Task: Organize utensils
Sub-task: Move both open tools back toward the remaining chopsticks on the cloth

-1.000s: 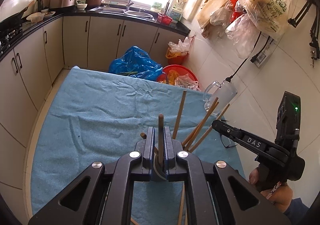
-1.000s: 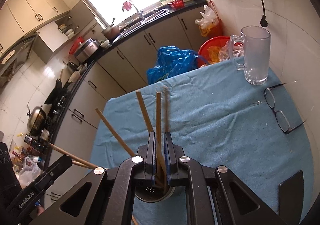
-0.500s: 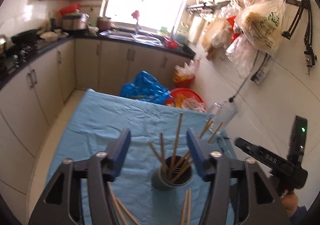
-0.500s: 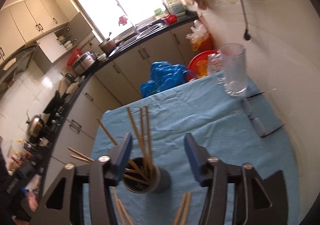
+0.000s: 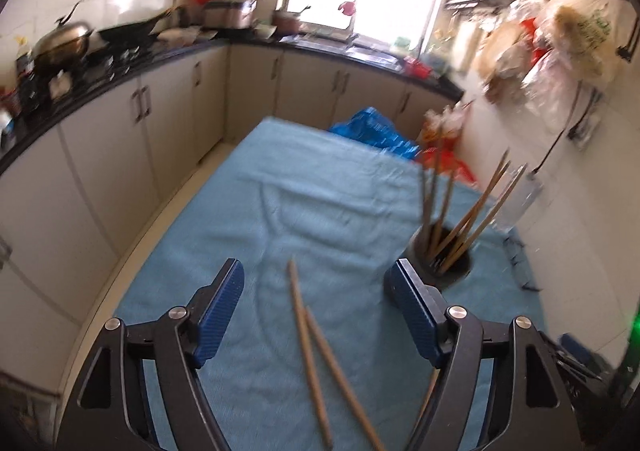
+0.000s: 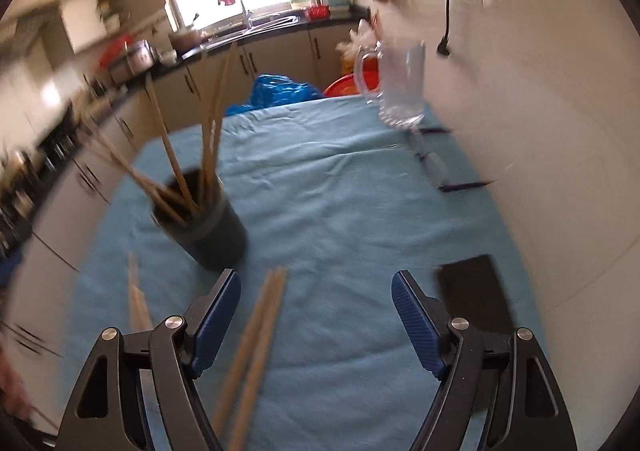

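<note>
Left gripper (image 5: 316, 295): jaws spread wide, blue pads facing each other, nothing between them; it hangs over the near part of the table.
Right gripper (image 6: 316, 299): jaws also spread wide and holding nothing, above the near edge of the cloth.
Loose chopsticks, left view (image 5: 316, 363): two wooden sticks lie flat on the cloth between the left gripper's fingers, crossing close together and running toward the near edge.
Loose chopsticks, right view (image 6: 256, 347): a pair lies side by side, touching, just inside the right gripper's left finger; another stick (image 6: 136, 299) lies further left, partly blurred.
Black card (image 6: 474, 291): a flat dark rectangle on the cloth, just beyond the right gripper's right finger.
Blue cloth (image 6: 340, 219): covers the whole table, lightly wrinkled.
Holder (image 6: 204, 227): a dark round cup standing upright on the cloth, beyond the loose pair and to the left in the right view; in the left view it sits just past the right finger.
Chopsticks in holder (image 6: 208, 123): several wooden sticks stand in it, fanned out and leaning at different angles.
Glasses (image 6: 436, 167): lie on the cloth near the right wall, past the middle of the table.
Glass mug (image 6: 400, 87): clear, with a handle, upright at the far right corner.
Blue bag (image 6: 280, 91): beyond the far edge of the table, in front of the cabinets.
</note>
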`<state>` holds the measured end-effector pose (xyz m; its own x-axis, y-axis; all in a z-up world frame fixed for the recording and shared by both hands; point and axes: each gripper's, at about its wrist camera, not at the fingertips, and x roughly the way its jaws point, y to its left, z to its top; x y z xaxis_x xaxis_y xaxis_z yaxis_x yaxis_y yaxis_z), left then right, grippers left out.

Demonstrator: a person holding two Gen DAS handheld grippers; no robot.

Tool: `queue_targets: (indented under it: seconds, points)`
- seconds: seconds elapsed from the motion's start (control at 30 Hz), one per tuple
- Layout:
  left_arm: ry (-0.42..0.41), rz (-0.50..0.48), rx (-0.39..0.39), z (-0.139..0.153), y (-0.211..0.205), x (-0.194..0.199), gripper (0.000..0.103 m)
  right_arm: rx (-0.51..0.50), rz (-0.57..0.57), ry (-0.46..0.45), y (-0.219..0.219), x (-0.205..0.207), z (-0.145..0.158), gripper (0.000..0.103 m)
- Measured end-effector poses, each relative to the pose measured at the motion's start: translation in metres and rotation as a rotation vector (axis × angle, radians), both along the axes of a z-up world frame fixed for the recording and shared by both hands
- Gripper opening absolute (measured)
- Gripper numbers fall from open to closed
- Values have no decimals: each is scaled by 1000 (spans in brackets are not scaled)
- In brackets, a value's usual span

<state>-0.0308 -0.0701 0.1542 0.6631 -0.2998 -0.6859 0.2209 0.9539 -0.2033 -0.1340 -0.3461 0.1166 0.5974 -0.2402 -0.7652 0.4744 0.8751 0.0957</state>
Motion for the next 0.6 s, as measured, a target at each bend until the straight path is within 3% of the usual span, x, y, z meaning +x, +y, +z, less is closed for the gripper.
queue_targets:
  seconds: [0.13, 0.6]
  points:
    - [57, 4, 24, -21, 2, -13, 75, -145, 29, 56, 20, -13, -5, 82]
    - [117, -78, 85, -37, -18, -26, 75, -116, 23, 163, 19, -27, -24, 82]
